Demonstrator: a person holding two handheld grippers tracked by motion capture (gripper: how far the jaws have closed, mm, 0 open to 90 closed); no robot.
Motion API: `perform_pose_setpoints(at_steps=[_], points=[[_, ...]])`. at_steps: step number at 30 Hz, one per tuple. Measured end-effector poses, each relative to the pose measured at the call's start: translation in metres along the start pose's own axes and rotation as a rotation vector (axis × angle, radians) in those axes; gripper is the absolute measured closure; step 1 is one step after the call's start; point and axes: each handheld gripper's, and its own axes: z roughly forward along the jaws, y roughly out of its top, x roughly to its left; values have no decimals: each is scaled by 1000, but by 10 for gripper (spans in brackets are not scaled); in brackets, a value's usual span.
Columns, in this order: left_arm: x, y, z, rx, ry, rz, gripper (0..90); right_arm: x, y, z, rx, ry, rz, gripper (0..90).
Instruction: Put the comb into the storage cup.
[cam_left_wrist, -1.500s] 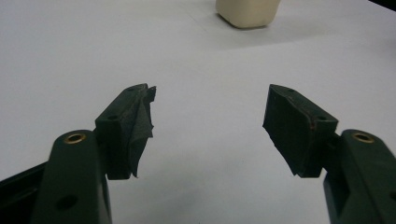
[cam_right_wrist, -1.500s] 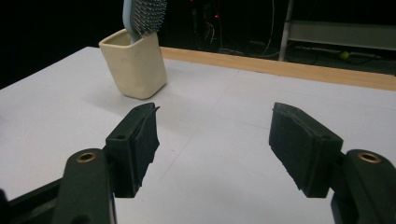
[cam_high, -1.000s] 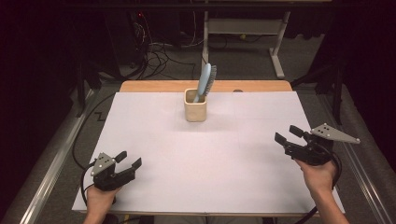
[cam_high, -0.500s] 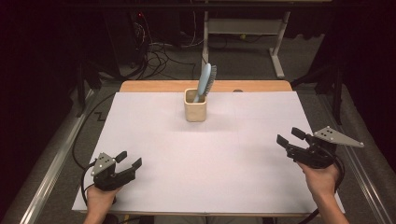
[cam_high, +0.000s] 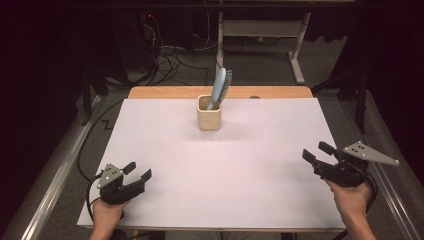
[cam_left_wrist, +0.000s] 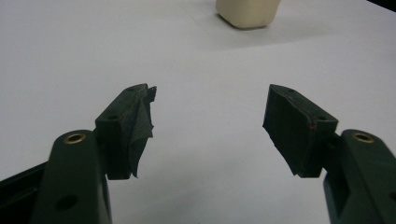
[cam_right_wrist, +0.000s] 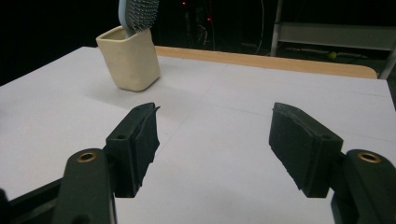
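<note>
Nothing is gripped yet: both tongs, left (cam_high: 134, 176) and right (cam_high: 316, 153), are held spread, with the brush (cam_high: 220, 87) untouched in the cup (cam_high: 209, 117).

The flat white-covered surface (cam_high: 210, 175) spreads out under and ahead of the left gripper (cam_high: 140, 170) and the right gripper (cam_high: 315, 150). Well past both, a light wooden strip (cam_high: 165, 93) edges its far side. Beyond that there's a tangle of black cables (cam_high: 170, 57) on the grey floor and a white metal desk frame (cam_high: 260, 27). A long metal rail (cam_high: 55, 185) runs just outside the left gripper.

The cup (cam_left_wrist: 247, 11) (cream) and hairbrush (cam_right_wrist: 137, 13) are cut off by top edges.
</note>
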Motion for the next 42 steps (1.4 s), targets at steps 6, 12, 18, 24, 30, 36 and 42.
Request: perform_pose_setpoints(at_steps=[6,12,18,24,30,36,42], points=[[0,0,0,0,-1,0,329,-3,-7,-4,0,-8,13,331],[0,0,0,1,0,-1,329,-4,-12,-7,-4,-10,24,331],[0,0,1,2,-1,-1,329,-4,-17,-8,-2,-10,28,330],[0,0,0,2,-1,-2,329,-3,-22,-10,0,-10,32,330],[0,0,0,-1,2,-2,329,-2,-28,-11,7,-13,27,330],[0,0,0,0,1,-2,329,-2,-33,-11,10,-13,31,329],[0,0,0,0,1,-1,329,1,-37,-11,22,-16,17,329]])
